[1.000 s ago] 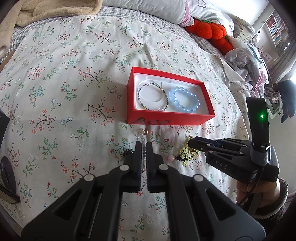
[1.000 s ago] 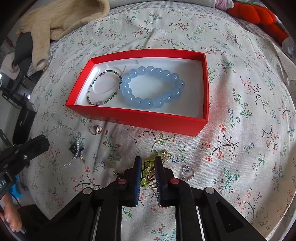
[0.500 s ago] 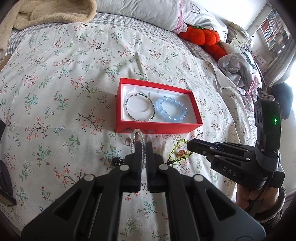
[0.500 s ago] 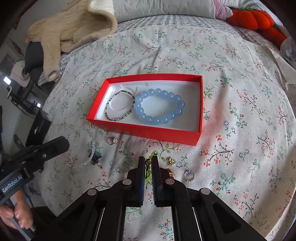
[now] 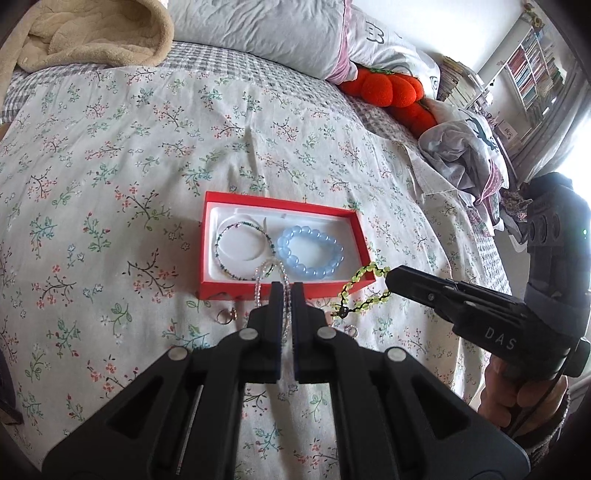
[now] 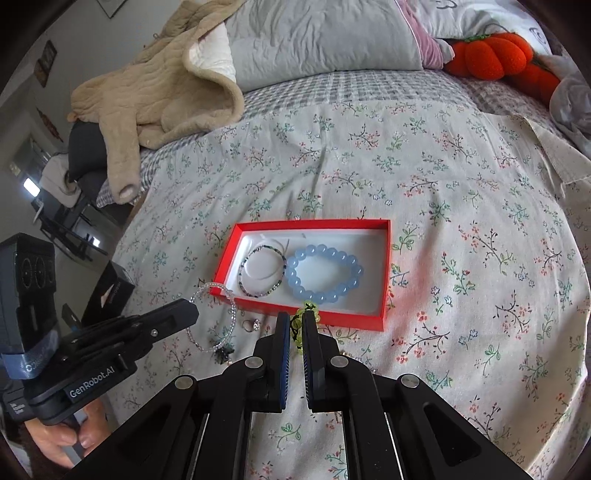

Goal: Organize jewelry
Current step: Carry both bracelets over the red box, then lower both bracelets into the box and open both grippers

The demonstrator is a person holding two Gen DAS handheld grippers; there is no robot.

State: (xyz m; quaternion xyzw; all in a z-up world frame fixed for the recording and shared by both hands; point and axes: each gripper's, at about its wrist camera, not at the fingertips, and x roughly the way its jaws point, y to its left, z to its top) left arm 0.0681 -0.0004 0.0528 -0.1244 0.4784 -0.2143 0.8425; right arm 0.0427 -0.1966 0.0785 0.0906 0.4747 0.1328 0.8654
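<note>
A red jewelry box lies on the floral bedspread, holding a thin multicolour bead bracelet and a chunky blue bead bracelet. My left gripper is shut on a clear bead bracelet, lifted off the bed just in front of the box. My right gripper is shut on a yellow-green bead bracelet, raised near the box's front edge.
Small rings lie on the bedspread in front of the box. A beige blanket, grey pillows and an orange plush sit at the head of the bed. A black box stands beside the bed.
Both grippers have risen off the bedspread, each lifting its bracelet clear of the bed. The box looks smaller and farther in both views.
</note>
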